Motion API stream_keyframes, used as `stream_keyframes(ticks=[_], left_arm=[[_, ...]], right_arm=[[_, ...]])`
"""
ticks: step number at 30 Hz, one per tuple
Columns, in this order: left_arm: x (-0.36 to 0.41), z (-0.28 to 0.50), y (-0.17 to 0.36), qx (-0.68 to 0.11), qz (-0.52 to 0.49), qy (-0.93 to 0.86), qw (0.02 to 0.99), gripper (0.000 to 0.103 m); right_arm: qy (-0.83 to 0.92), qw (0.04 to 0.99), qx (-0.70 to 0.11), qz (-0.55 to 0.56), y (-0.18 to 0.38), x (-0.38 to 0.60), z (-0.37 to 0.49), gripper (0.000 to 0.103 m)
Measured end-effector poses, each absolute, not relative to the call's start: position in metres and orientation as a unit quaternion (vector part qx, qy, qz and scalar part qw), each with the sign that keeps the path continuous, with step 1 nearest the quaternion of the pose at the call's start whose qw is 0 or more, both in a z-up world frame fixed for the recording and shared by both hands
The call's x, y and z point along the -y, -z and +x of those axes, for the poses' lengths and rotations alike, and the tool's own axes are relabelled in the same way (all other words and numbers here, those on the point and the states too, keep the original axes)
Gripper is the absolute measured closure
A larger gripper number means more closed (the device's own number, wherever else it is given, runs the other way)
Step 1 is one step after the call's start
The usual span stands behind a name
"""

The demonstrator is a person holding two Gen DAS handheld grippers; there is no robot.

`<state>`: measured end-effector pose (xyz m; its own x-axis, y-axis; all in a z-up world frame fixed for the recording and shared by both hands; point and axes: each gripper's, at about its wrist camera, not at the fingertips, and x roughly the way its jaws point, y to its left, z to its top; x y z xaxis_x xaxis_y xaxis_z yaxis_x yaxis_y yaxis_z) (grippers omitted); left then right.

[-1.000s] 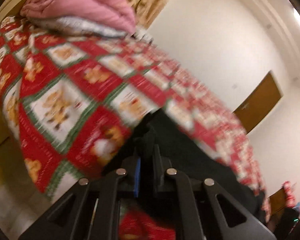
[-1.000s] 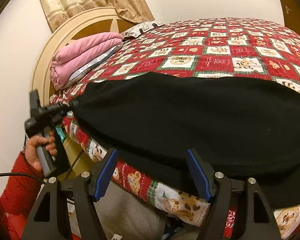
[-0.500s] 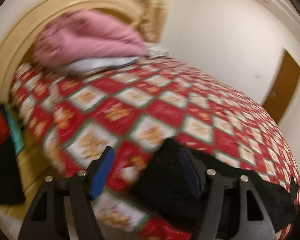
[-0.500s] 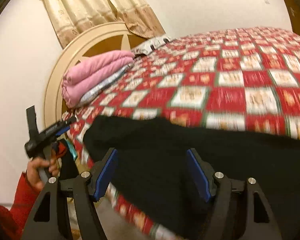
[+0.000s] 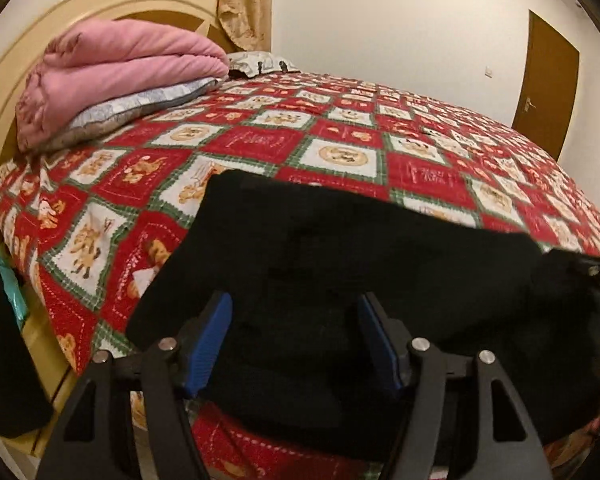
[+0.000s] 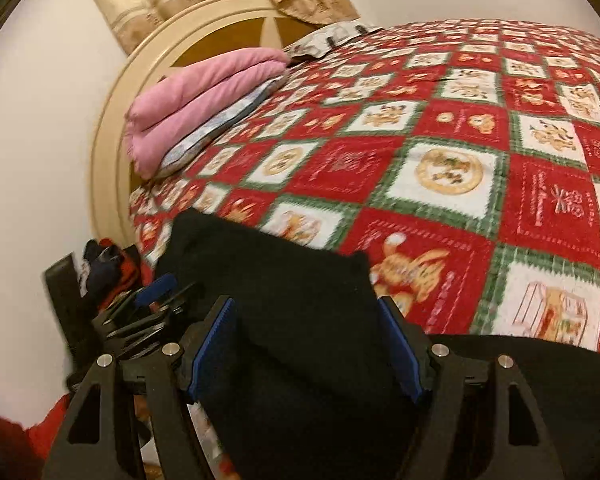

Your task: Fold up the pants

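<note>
The pants point(image 5: 340, 264), black, lie on the bed point(image 5: 340, 148) at its near edge, filling the 6 o'clock half of both wrist views, with cloth spilling over the side at 5 o'clock in the left view. Both the left gripper point(image 5: 294, 340) and the right gripper point(image 6: 306, 344) hover over the cloth with jaws spread apart; fabric shows between the blue pads, but they press on nothing, so neither holds the pants. In the right view the left gripper sits close by at 8 o'clock. The pants look already doubled into a shorter slab, so the step in hand seems to be a pause between folds. Next, I judge, each pair of jaws must drop onto an edge or corner of the near end, close on all layers, and carry it across toward 12 o'clock. The black cloth hides its seams and edges, which makes picking the right layer hard. A pink quilt point(image 5: 116, 76) on a pillow point(image 5: 140, 108) sits at 10 o'clock by the headboard point(image 6: 112, 128), well apart; the bedspread beyond the pants is free.
</note>
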<state>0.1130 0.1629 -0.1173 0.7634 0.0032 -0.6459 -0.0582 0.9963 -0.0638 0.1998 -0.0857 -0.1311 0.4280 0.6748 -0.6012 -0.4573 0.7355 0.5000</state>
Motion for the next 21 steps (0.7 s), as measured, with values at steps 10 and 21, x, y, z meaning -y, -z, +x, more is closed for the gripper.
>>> stream_keyframes(ticks=[10,21], left_arm=[[-0.160,0.117,0.122,-0.339,-0.035,-0.015,0.940,0.031],[-0.160,0.118,0.121,-0.340,-0.031,-0.015,0.940,0.031]], right_arm=[[-0.383,0.779,-0.459,0.192,0.128,0.090,0.208,0.027],[-0.333,0.811,-0.471,0.100,0.133,0.117,0.192,0.027]])
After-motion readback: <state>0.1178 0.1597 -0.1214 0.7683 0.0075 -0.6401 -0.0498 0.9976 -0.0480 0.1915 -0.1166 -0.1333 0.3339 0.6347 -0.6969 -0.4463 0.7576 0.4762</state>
